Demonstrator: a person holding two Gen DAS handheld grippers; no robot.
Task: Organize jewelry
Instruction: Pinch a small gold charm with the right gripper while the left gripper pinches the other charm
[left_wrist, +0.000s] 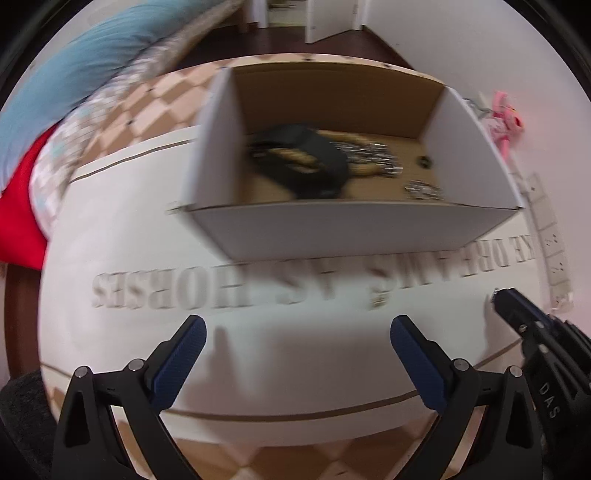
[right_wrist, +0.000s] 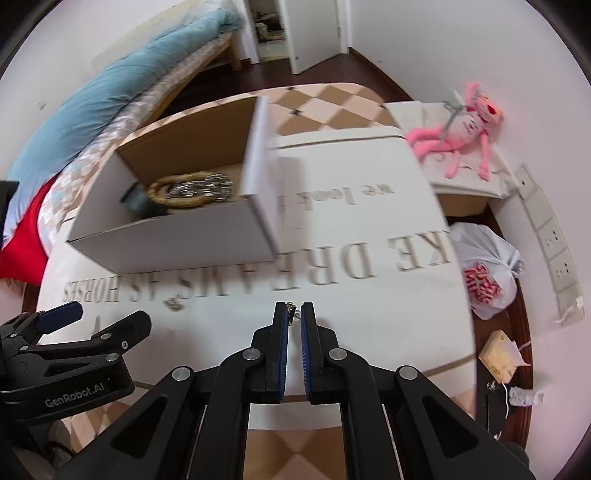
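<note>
Ribbed blue tongs (right_wrist: 294, 314) pinching metal trinket (right_wrist: 293, 314)

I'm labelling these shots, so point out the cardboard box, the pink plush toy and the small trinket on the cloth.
cardboard box (right_wrist: 177, 236): right wrist view, white front wall.
pink plush toy (right_wrist: 461, 129): right wrist view, its body.
small trinket (right_wrist: 173, 305): right wrist view, its middle.

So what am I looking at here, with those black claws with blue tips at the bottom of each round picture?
Those are two hand-held grippers, each with a wide-angle camera looking along its fingers. One picture is from the left gripper, which is open and empty. The other is from the right gripper, closed on a small metal jewelry piece. Both hover over a white printed cloth. On it stands an open cardboard box holding jewelry, with another small metal piece loose on the cloth.
</note>
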